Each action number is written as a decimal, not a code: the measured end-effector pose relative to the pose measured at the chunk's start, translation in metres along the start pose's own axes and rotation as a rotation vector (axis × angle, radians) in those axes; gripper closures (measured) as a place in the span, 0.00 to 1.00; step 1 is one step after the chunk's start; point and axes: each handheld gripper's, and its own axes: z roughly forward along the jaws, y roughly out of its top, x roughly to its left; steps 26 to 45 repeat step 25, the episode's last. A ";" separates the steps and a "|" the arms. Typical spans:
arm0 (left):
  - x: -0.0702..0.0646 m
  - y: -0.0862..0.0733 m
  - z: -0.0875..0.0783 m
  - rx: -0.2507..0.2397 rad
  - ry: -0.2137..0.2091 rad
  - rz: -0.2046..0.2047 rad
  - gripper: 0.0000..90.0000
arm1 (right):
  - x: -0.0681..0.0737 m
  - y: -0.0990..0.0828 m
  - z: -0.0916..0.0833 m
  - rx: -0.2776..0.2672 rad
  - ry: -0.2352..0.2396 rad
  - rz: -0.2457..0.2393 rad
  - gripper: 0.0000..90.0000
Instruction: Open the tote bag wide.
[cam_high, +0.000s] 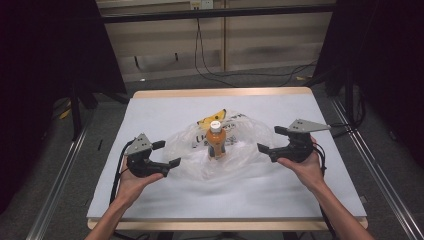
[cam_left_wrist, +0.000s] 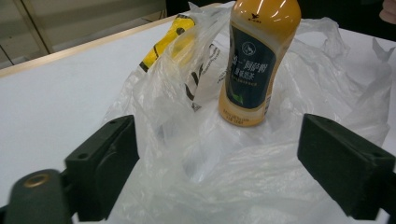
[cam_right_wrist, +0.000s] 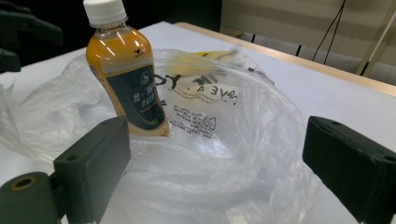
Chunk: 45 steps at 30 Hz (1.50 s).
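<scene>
A small bottle (cam_high: 216, 140) of orange drink stood upright near the middle of a white-topped desk (cam_high: 150, 200), seen from above. It had a white cap and a dark label, and it rested on a crumpled, clear plastic bag (cam_high: 240, 160) that spread out around it. Printed lettering and a yellow patch showed on the part of the bag behind the bottle.

A person's forearms came in from the bottom edge. The left tongs (cam_high: 162, 154) sat just beside the bag's left edge, with both jaws spread wide apart and nothing between them. The right tongs (cam_high: 274, 139) sat just beside the bag's right edge, likewise spread wide and holding nothing. Both pointed inward at the bottle.

In the left gripper view, the bottle (cam_left_wrist: 254, 60) stood ahead between the jaws, with loose bag film (cam_left_wrist: 224, 177) filling the gap. In the right gripper view, the bottle (cam_right_wrist: 126, 74) stood ahead and to the left, the bag (cam_right_wrist: 224, 154) lying in front.

The bottle looked full, so probably fairly heavy, stiff, and smooth enough to slip; its labelled middle seemed the surest place to grip. The bag looked very light, soft and slippery, likely to bunch or tear, and best pinched at a loose edge.
</scene>
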 end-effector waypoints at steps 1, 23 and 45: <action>0.000 -0.001 -0.002 -0.003 -0.008 -0.005 0.12 | -0.001 -0.003 -0.005 -0.008 0.000 0.015 0.08; -0.007 -0.060 -0.055 -0.039 0.067 -0.075 0.03 | 0.007 -0.065 -0.077 -0.058 -0.155 0.132 0.07; -0.007 -0.063 -0.057 -0.053 0.070 -0.081 0.03 | 0.008 -0.067 -0.077 -0.044 -0.166 0.122 0.08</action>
